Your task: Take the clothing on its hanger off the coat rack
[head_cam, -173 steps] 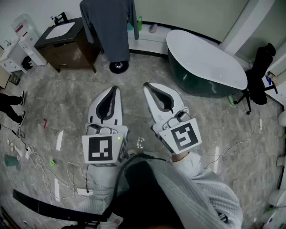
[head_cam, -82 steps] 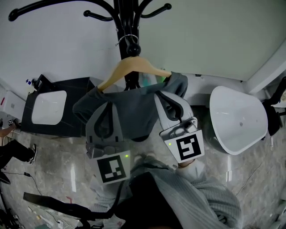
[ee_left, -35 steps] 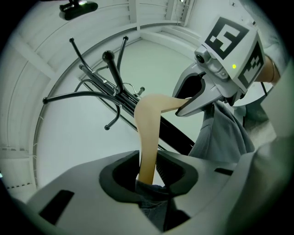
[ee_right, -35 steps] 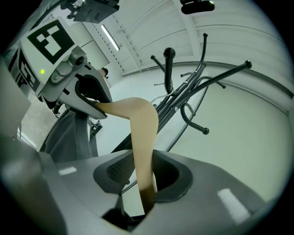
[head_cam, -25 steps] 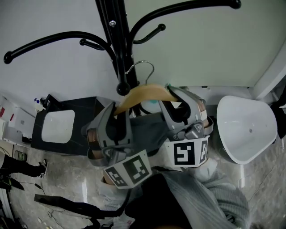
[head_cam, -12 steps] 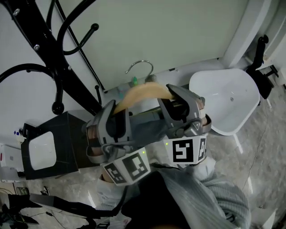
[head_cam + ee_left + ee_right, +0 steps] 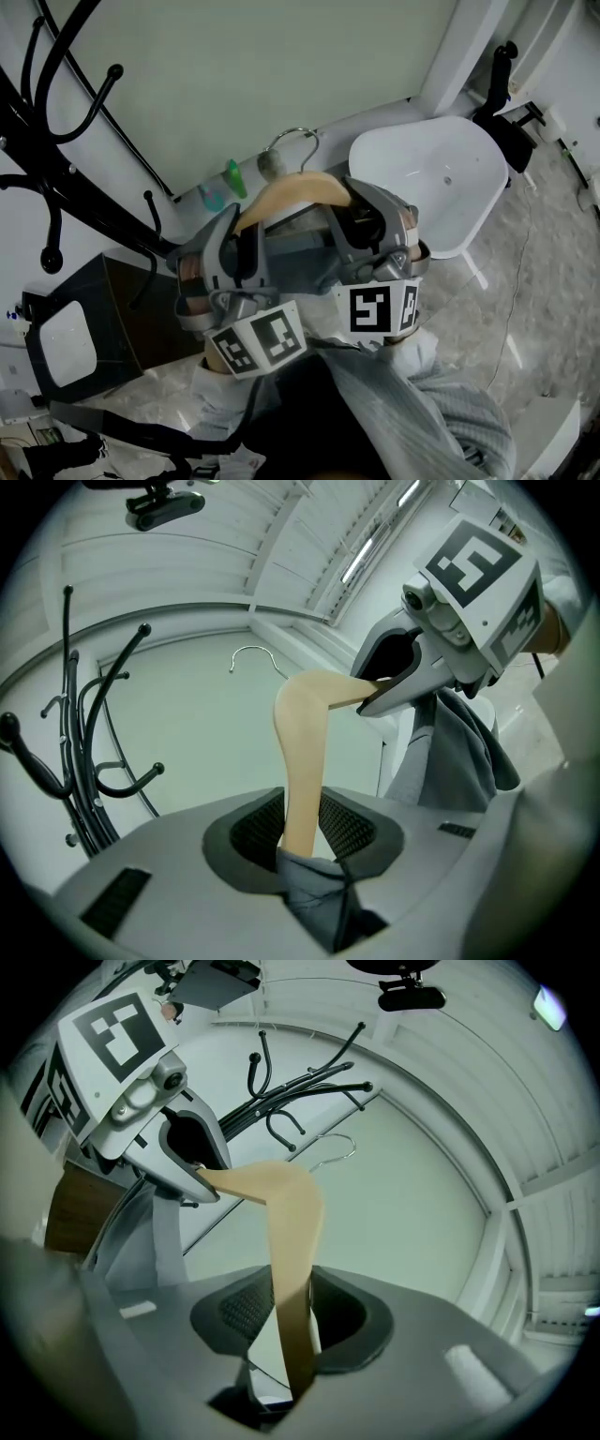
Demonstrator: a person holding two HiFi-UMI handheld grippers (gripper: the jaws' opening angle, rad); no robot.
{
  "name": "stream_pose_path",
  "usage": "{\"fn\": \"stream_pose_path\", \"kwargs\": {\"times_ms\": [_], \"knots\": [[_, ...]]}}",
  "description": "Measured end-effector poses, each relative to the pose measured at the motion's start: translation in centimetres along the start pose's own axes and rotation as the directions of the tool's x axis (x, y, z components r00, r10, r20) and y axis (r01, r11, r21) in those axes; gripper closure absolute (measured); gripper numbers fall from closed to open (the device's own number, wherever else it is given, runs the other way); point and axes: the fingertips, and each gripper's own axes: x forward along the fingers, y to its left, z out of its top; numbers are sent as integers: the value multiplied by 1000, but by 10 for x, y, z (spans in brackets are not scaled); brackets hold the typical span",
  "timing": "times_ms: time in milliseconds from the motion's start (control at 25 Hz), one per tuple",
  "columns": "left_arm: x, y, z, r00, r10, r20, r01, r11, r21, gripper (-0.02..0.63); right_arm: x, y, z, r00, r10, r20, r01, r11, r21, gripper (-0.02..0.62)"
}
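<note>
Your left tool (image 7: 242, 234) and right tool (image 7: 361, 202) each clamp the smooth curved pale wooden hanger (image 7: 291, 187), which carries soft grey clothing (image 7: 300, 261). The black metal coat rack (image 7: 37, 129) stands apart at the left.

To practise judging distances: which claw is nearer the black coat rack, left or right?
Left. The left claw, gripping one arm of the wooden hanger, sits on the coat rack side; the right claw grips the other arm, farther off, toward the white tub.

I see the tan wooden hanger (image 7: 291, 189), grey clothing (image 7: 298, 258) draped on it, hook free, apart from the black coat rack (image 7: 28, 131).
</note>
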Motion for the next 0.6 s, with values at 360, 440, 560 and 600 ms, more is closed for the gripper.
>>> {"fn": "stream_pose_path", "kwargs": {"times_ms": [360,440,560,600], "knots": [[4,-24,24,999,-32,30,32,999,12,494,-20,-15,-25,999,-25,-39,26,999,21,482],[2,-26,29,999,-33,32,32,999,15,494,-25,-18,-26,999,-27,-37,28,999,25,482],[0,-28,34,999,-27,30,27,1000,15,494,-29,-22,-27,999,-22,-31,23,999,28,482],[0,-28,35,999,-25,28,25,1000,15,494,-29,-22,-27,999,-19,-28,20,999,29,480]]}}
